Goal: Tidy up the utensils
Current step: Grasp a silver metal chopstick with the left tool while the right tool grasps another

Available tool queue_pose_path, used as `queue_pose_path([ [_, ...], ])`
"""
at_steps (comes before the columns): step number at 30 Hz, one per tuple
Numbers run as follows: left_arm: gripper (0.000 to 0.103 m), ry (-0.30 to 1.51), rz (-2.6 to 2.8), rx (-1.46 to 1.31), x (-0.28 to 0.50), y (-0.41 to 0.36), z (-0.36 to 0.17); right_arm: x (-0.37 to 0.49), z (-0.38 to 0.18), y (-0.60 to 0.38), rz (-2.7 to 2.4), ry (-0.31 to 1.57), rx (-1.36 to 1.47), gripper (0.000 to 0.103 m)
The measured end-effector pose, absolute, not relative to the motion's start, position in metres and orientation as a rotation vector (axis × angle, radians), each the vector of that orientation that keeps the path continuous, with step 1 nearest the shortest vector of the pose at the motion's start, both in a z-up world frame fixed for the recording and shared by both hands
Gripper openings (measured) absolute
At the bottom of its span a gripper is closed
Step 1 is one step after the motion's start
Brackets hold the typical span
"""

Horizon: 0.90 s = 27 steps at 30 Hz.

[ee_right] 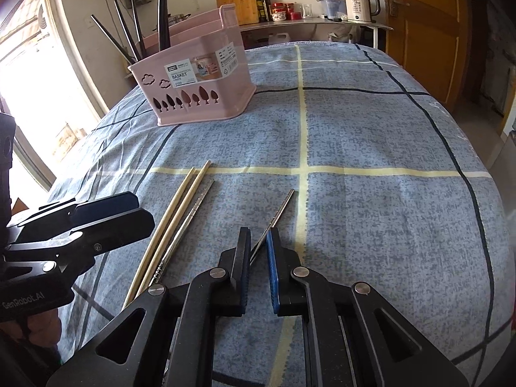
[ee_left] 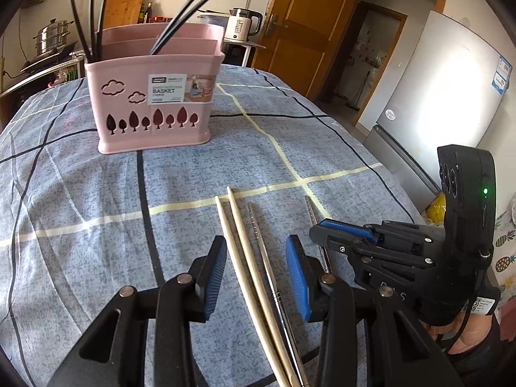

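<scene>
Pink plastic chopstick basket (ee_left: 151, 96) with black chopsticks (ee_left: 87, 19) stands at far end of blue checked cloth (ee_left: 80, 193). Nearer than basket: two pale wooden chopsticks (ee_left: 238, 242), steel chopstick (ee_left: 261, 245) between left gripper (ee_left: 254, 274) spread fingers, untouched. Right view alone shows right gripper (ee_right: 258, 258) nearly closed around second steel chopstick (ee_right: 279, 214); contact unclear. Left view alone shows white fridge (ee_left: 445, 96).

2 pale wooden chopsticks (ee_left: 240, 245) lie side by side on the cloth, a metal chopstick (ee_left: 262, 248) just beside them, another metal one (ee_right: 280, 210) apart. The pink basket (ee_left: 151, 96) stands upright, holding black chopsticks (ee_left: 93, 16).
</scene>
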State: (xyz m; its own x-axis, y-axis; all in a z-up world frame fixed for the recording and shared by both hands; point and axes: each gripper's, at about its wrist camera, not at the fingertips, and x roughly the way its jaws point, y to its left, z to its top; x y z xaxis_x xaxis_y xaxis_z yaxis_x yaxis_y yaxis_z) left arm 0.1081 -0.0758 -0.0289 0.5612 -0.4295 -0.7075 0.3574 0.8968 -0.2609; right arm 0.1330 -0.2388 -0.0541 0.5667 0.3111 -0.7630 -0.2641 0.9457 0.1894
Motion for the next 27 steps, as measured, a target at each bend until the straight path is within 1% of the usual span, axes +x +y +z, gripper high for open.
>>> queue_pose_path([
  [11,0.04,0.896,-0.499,-0.036,0.129,-0.104,-0.041,0.131,-0.055,-0.249,0.348,0.905,0.08,0.01],
  [27,0.039,0.915,-0.484,-0.005,0.143,-0.112,-0.048,0.131,-0.055,-0.26,0.344,0.905,0.105,0.01],
])
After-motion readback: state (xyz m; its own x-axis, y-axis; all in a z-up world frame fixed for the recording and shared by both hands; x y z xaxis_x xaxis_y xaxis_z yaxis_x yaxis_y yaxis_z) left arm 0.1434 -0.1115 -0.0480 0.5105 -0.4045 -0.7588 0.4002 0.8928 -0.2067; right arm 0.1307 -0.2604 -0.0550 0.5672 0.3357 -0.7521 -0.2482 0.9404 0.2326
